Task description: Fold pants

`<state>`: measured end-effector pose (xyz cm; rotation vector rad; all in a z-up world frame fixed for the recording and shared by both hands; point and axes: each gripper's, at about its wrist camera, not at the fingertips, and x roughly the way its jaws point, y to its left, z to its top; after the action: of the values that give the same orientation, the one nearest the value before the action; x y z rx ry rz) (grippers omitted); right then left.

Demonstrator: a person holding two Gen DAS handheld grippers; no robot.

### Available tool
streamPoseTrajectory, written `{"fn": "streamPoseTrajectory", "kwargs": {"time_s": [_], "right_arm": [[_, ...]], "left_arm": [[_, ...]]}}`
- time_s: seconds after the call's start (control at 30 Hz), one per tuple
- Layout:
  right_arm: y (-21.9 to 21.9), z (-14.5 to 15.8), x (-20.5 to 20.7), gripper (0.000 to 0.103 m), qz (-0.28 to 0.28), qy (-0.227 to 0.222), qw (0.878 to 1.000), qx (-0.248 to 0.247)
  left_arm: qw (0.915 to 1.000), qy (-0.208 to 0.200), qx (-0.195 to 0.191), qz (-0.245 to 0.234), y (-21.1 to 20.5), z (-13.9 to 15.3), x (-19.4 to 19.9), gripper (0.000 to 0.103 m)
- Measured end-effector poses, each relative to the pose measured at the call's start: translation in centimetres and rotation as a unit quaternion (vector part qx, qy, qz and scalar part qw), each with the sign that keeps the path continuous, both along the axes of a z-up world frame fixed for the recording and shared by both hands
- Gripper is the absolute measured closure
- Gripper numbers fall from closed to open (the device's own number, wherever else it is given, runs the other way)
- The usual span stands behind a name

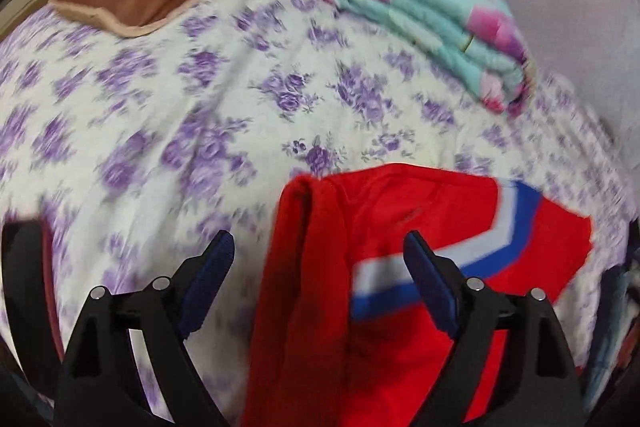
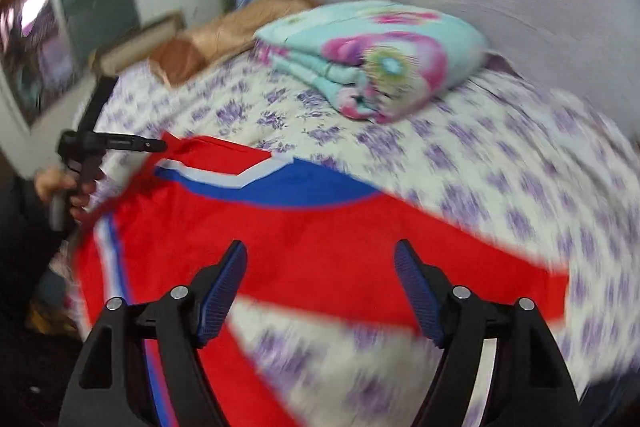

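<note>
Both tongs, left tongs (image 1: 318, 243) and right tongs (image 2: 320, 251), gape empty above red pants (image 2: 320, 235) on bed (image 1: 160, 107); we risk folds slipping loose.

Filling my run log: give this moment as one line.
pants: on bed | left gripper: open, empty | right gripper: open, empty

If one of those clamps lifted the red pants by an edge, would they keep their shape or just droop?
Probably droop: the red pants lie flat on the floral bedsheet with a soft fold along one side, so the cloth looks limp. They seem thin, likely light. Pushed, they would sooner bunch than slide whole.
</note>
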<state>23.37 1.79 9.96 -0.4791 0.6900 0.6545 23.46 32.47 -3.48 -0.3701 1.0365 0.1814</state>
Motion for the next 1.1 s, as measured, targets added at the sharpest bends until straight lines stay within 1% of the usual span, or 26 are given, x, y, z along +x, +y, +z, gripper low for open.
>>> {"fn": "streamPoseTrajectory", "kwargs": {"time_s": [0.07, 0.13, 0.17, 0.2, 0.23, 0.27, 0.3, 0.33, 0.37, 0.4, 0.43, 0.53, 0.6, 0.7, 0.73, 0.83, 0.9, 0.97, 1.07, 1.1], "right_arm": [[2.2, -0.7, 2.6, 0.021, 0.004, 0.000, 1.000, -0.018], [4.5, -2.3, 6.3, 0.020, 0.005, 0.028, 0.999, -0.033], [5.3, -3.1, 7.7, 0.020, 0.000, 0.034, 0.999, -0.042], [6.0, -4.1, 9.1, 0.020, -0.004, 0.041, 0.998, -0.051], [6.6, -5.4, 10.6, 0.020, -0.007, 0.048, 0.997, -0.064], [7.1, -6.5, 11.5, 0.021, -0.008, 0.053, 0.996, -0.071], [7.5, -7.5, 12.2, 0.033, -0.004, 0.061, 0.995, -0.077], [7.9, -8.7, 13.1, 0.045, -0.003, 0.066, 0.994, -0.091], [8.0, -9.6, 13.7, 0.066, 0.008, 0.085, 0.992, -0.097], [7.9, -9.8, 13.6, 0.078, 0.021, 0.098, 0.991, -0.085], [7.8, -9.4, 13.1, 0.098, 0.027, 0.092, 0.992, -0.080], [7.4, -7.8, 10.8, 0.098, 0.040, 0.059, 0.994, -0.080], [6.6, -6.1, 8.3, 0.098, 0.052, 0.038, 0.995, -0.073], [5.2, -3.8, 5.2, 0.098, 0.061, 0.011, 0.997, -0.054], [4.4, -2.8, 3.5, 0.098, 0.064, 0.001, 0.997, -0.044], [2.6, -1.2, -1.6, 0.098, 0.075, -0.025, 0.997, -0.025], [0.8, -1.2, -5.7, 0.098, 0.084, -0.034, 0.996, -0.009], [-0.8, -1.6, -8.8, 0.098, 0.083, -0.036, 0.996, 0.006], [-3.2, -4.2, -12.9, 0.098, 0.064, -0.022, 0.997, 0.030], [-4.1, -5.7, -14.2, 0.098, 0.050, -0.016, 0.998, 0.042]], "left_arm": [[0.9998, 0.013, 0.005, -0.012, 0.0, -1.1, 1.3, 0.019], [0.9996, 0.020, -0.007, -0.020, 0.2, -2.1, 2.2, 0.020], [0.9995, 0.017, -0.006, -0.024, 0.1, -2.2, 2.3, 0.021], [0.9994, 0.013, 0.000, -0.030, -0.1, -2.3, 2.3, 0.031], [0.9989, 0.011, 0.011, -0.043, -0.6, -2.4, 2.3, 0.046], [0.9985, 0.012, 0.019, -0.049, -0.9, -2.4, 2.3, 0.049], [0.9985, 0.011, 0.024, -0.048, -0.9, -2.4, 2.3, 0.056], [0.9986, 0.006, 0.020, -0.048, -0.9, -2.1, 2.2, 0.067], [0.9987, 0.002, 0.014, -0.050, -0.8, -1.9, 2.2, 0.071], [0.9986, -0.004, 0.011, -0.051, -0.8, -1.6, 2.1, 0.076], [0.9985, -0.012, 0.011, -0.053, -0.9, -1.0, 1.7, 0.079], [0.9979, -0.029, 0.006, -0.057, -1.2, 0.3, 1.1, 0.084], [0.9970, -0.045, -0.005, -0.063, -1.5, 1.9, 0.0, 0.085], [0.9952, -0.069, -0.007, -0.069, -2.1, 4.2, -1.8, 0.085], [0.9947, -0.074, -0.010, -0.071, -2.2, 4.9, -2.5, 0.084], [0.9927, -0.087, -0.019, -0.081, -2.9, 6.3, -5.1, 0.084], [0.9913, -0.092, -0.018, -0.093, -3.7, 6.7, -7.0, 0.084], [0.9894, -0.097, -0.019, -0.106, -4.6, 7.0, -9.5, 0.084], [0.9872, -0.097, -0.033, -0.122, -5.9, 6.9, -13.7, 0.083], [0.9869, -0.093, -0.040, -0.125, -6.3, 6.5, -15.0, 0.081]]}}
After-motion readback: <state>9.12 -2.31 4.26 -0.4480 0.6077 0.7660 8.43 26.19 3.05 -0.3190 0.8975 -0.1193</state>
